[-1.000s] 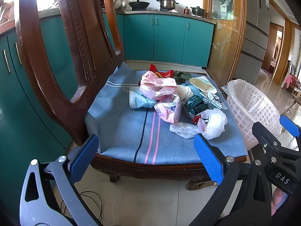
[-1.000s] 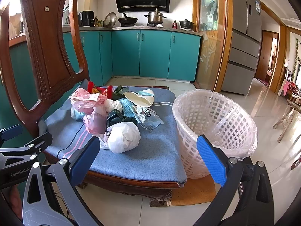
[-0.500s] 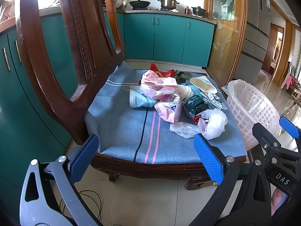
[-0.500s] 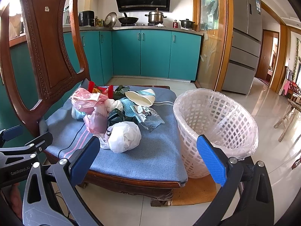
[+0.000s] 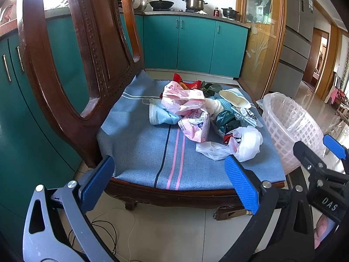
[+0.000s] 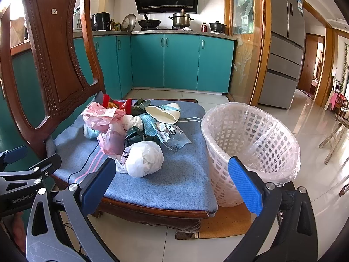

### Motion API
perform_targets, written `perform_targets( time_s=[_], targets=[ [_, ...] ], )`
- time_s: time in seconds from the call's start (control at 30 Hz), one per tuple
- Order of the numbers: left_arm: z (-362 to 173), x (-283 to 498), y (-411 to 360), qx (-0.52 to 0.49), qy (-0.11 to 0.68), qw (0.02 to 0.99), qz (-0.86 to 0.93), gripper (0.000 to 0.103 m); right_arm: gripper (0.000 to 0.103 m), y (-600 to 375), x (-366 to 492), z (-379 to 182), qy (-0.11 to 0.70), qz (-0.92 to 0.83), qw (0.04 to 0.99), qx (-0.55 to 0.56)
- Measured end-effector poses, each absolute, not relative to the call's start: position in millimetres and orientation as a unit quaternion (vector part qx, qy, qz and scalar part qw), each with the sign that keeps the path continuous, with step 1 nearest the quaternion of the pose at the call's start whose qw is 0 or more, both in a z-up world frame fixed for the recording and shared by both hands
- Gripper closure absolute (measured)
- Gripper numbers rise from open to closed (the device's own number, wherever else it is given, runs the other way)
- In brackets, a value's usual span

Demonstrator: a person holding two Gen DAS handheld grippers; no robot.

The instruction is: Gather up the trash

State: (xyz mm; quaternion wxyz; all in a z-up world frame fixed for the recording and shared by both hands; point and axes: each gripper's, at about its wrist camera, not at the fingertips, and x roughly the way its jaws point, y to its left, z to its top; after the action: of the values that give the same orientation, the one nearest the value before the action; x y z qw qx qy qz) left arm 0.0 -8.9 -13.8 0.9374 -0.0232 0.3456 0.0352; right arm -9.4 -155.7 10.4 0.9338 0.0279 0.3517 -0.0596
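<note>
I see the trash as a loose heap on the blue striped cushion (image 6: 174,181) of the carved dark wooden chair (image 6: 54,65). Nearest the cushion's front edge lies a knotted white plastic bag (image 6: 144,159); behind it sit crumpled pink plastic bags (image 6: 104,118), a dark green wrapper (image 6: 134,134), a clear printed packet (image 6: 174,135), a pale blue face mask (image 5: 161,115), a flattened white paper cup (image 6: 163,113) and a red snack wrapper (image 6: 115,104) at the back. Just beside the cushion's right edge stands a white lattice plastic basket lined with clear film (image 6: 250,148), on the floor.

My left gripper (image 5: 170,185) hangs level before the cushion's front edge, blue-padded fingers (image 5: 240,185) spread wide, holding nothing. My right gripper (image 6: 172,181) hangs before the cushion's front right corner, fingers likewise wide apart and bare, one pad over the cushion, the other over the basket.
</note>
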Motion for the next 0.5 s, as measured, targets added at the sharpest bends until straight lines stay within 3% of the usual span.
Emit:
perform_targets(
  time_s=[0.5],
  targets=[
    [-17,36,-2,-0.041,0.365,0.930,0.032,0.002,0.002,-182,34,15,0.375,-0.017,0.927,-0.016]
  ],
)
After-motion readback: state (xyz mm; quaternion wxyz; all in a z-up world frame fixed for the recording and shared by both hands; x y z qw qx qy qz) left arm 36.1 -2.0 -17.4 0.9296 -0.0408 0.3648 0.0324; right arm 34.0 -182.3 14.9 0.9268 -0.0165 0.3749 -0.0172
